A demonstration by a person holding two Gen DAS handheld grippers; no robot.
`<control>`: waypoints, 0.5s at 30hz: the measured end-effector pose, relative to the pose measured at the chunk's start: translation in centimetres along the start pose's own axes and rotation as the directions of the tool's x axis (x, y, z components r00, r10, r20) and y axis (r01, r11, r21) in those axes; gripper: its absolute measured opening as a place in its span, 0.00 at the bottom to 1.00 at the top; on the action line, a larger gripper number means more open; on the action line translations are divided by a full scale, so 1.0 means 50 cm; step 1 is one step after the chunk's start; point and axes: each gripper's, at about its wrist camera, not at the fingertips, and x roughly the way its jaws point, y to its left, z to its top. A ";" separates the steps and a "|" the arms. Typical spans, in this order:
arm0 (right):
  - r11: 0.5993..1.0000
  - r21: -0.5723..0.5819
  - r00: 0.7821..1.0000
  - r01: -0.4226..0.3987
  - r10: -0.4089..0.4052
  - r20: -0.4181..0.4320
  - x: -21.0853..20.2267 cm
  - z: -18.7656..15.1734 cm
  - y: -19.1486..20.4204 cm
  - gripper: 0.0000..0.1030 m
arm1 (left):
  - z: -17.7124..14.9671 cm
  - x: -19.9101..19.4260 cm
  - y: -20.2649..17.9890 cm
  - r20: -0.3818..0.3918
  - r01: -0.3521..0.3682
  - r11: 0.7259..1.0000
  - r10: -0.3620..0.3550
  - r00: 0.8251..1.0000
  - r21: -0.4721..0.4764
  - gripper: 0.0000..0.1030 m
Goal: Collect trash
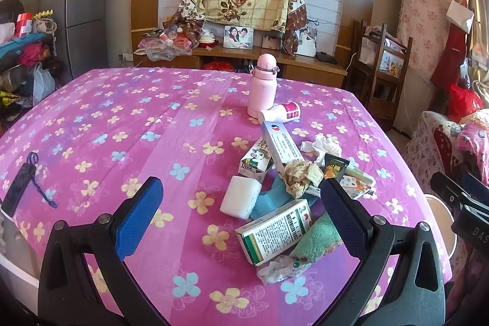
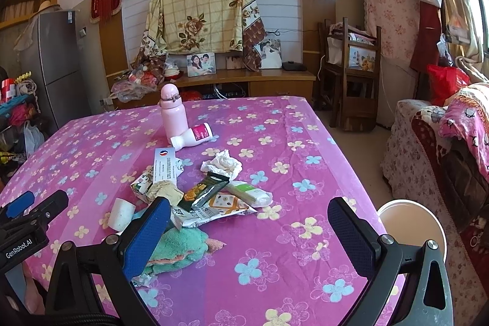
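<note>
A heap of trash lies on the pink flowered tablecloth: a green-and-white medicine box, a long white box, a crumpled brown paper, a white tissue, snack wrappers and a white foam block. My left gripper is open and empty, above the near end of the heap. My right gripper is open and empty, hovering over the table just right of the heap. A white bin stands off the table's right edge.
A pink flask stands upright behind the heap, with a white bottle lying beside it. A green cloth lies at the near end of the heap. A black case lies at the table's left edge. A sofa is on the right.
</note>
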 end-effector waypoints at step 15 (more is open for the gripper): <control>1.000 0.006 1.000 0.009 -0.009 -0.007 0.005 -0.003 -0.007 0.99 | -0.001 0.003 0.005 -0.001 -0.001 1.000 0.001 1.000 -0.006 0.99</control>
